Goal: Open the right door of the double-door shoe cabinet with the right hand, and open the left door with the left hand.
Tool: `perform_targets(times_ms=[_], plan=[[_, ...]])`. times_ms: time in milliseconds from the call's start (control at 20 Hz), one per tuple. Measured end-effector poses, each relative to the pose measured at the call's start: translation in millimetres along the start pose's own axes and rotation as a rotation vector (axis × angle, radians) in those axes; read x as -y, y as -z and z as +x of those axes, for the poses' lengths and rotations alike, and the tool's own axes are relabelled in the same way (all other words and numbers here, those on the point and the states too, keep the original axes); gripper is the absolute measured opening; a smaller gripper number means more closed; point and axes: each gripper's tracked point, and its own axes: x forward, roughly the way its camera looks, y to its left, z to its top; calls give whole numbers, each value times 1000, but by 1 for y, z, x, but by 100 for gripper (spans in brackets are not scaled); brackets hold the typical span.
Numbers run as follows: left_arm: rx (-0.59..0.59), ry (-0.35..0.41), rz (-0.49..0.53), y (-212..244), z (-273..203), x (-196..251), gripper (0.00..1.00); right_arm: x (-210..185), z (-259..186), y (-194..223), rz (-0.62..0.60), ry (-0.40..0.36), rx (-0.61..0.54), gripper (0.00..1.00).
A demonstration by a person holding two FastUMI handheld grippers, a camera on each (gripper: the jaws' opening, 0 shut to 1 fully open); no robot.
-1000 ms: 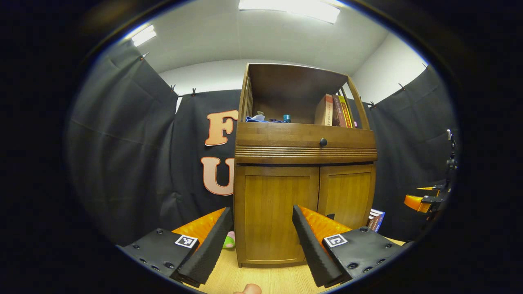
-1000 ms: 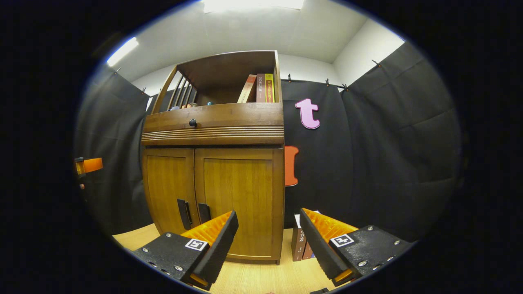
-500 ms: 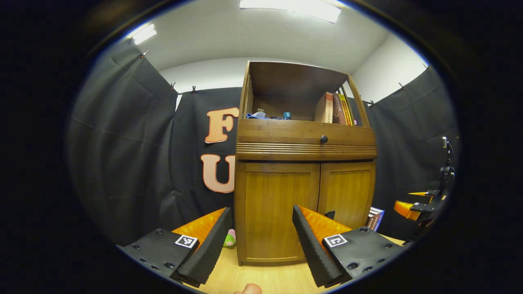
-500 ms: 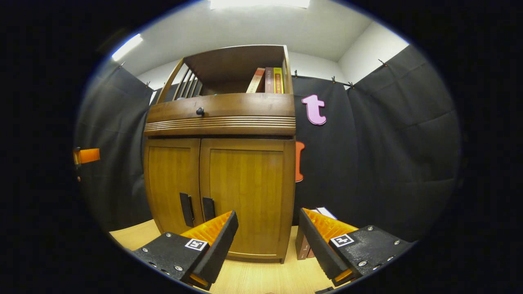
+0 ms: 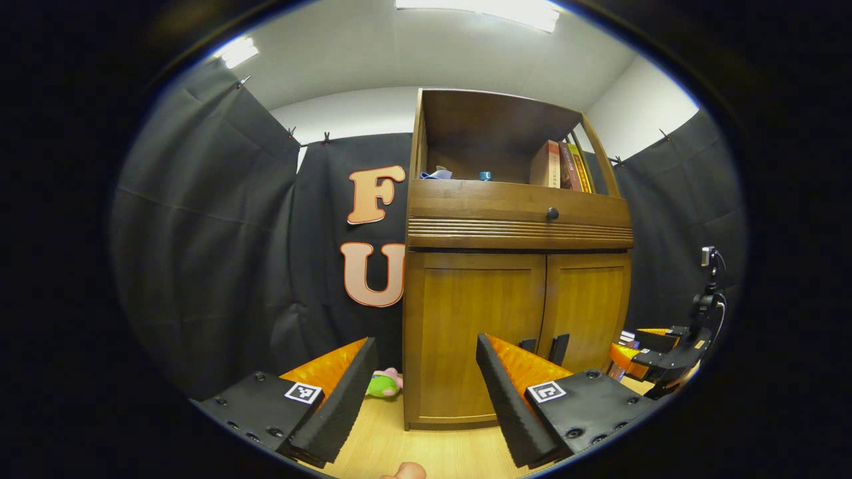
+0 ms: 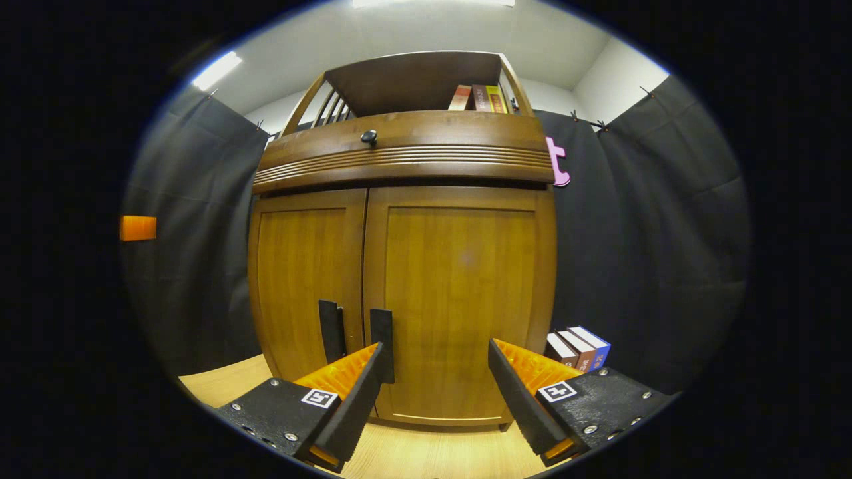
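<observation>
The wooden shoe cabinet (image 5: 519, 293) stands on the floor with both doors closed. Seen from the right gripper view, the right door (image 6: 466, 286) and left door (image 6: 303, 273) loom close, each with a black vertical handle at the middle seam: the right handle (image 6: 383, 336) and the left handle (image 6: 331, 321). My right gripper (image 6: 436, 392) is open, its left finger just below the right handle and not holding it. My left gripper (image 5: 423, 392) is open, farther back, facing the left door (image 5: 469, 332). The right gripper (image 5: 649, 352) also appears low at the right of the left gripper view.
A drawer with a dark knob (image 6: 368, 137) runs above the doors, and an open shelf with books (image 5: 562, 166) sits on top. Several books (image 6: 578, 346) stand on the floor right of the cabinet. A green plush toy (image 5: 385, 384) lies left of it. Black cloth walls surround the booth.
My right gripper has moved in much closer to the cabinet, toward the right door's handle. My left gripper has shifted a little, so the cabinet sits further right in its view. Both stay open.
</observation>
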Motion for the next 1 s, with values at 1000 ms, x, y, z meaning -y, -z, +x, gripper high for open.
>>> perform_targets(times_ms=[1000], plan=[[7,-60,-3,35,8,-55,95,-60,113,63,55,-8,-106,70]])
